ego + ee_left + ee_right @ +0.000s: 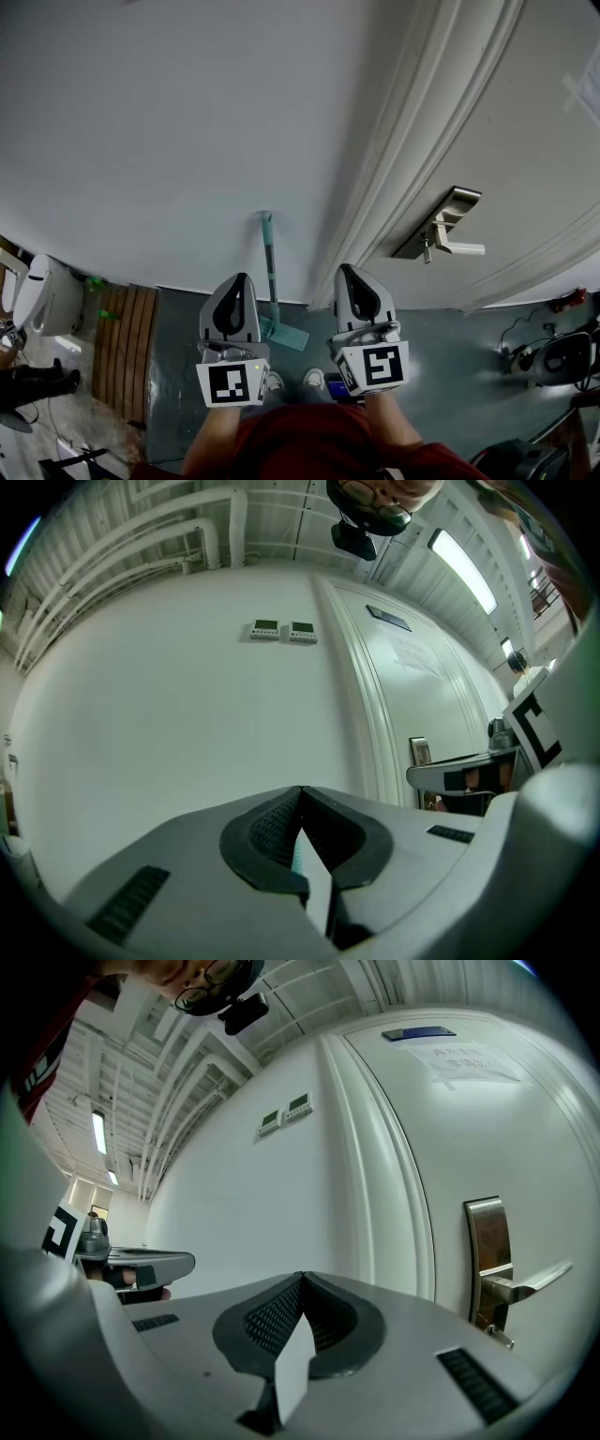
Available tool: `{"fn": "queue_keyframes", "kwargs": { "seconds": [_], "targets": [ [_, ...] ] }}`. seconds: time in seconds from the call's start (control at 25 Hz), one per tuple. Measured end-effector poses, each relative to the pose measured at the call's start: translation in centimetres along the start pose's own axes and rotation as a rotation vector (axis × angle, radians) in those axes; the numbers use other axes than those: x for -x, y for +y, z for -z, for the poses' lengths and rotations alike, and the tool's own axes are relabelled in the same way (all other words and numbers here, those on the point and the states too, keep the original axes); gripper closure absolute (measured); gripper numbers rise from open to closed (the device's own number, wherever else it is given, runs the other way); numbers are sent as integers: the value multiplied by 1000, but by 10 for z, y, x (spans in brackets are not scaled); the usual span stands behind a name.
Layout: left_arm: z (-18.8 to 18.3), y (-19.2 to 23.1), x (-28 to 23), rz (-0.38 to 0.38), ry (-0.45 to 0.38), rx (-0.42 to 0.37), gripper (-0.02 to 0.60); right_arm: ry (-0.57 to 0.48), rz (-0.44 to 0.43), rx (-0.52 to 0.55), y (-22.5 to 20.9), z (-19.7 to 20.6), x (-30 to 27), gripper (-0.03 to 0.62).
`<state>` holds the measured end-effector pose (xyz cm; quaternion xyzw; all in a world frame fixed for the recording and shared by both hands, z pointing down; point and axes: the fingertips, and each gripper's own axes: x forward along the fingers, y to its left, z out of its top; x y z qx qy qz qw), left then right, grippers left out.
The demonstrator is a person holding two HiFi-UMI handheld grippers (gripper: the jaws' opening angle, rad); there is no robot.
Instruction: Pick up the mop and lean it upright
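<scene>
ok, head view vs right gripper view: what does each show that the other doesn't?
Head view only: the teal mop leaning upright against the white wall, its head on the grey floor, plus wooden slats and the person's shoes.
Right gripper view only: two small wall panels and ceiling light strips.
Both: the wall, the lever door handle, and the left gripper and right gripper, each shut with nothing in it.
</scene>
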<state>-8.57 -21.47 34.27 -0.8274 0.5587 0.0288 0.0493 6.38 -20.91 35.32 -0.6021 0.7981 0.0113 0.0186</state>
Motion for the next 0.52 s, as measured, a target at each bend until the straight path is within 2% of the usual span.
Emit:
{"fn": "queue_keyframes", "kwargs": {
  "seconds": [0.52],
  "targets": [
    [-4, 1, 2, -23, -10, -7, 568, -12, -20, -6, 3, -2, 1, 578]
  ]
}}
